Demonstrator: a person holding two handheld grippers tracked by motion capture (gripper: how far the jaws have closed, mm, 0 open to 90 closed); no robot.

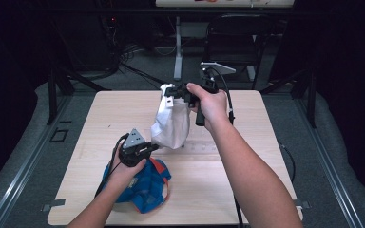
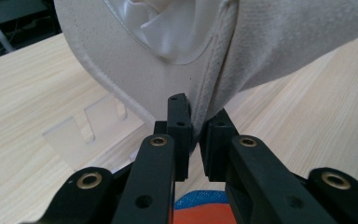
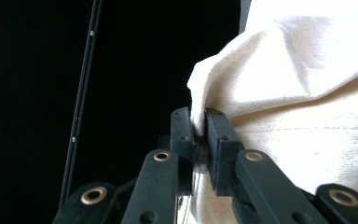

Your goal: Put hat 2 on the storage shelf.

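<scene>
1. We see a white cotton cloth garment point(image 1: 171, 121) hanging above the light wood table point(image 1: 247, 156), stretched upright, its thick seamed hem lowest.
2. Blue-and-orange fabric item point(image 1: 145, 185) lies crumpled at the table's near left.

We see a lab-like recording space: a pale wooden table point(image 1: 218, 190) on grey floor point(image 1: 19, 171), dark curtained surroundings, loose cables point(image 1: 138, 52) and a black chair point(image 1: 233, 33) behind it.

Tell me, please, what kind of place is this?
Probably a lab or recording studio, not a home: a bare wooden table on grey floor, dark surroundings, loose cables and a black chair behind, and hand-held grippers holding a white cloth item.
</scene>
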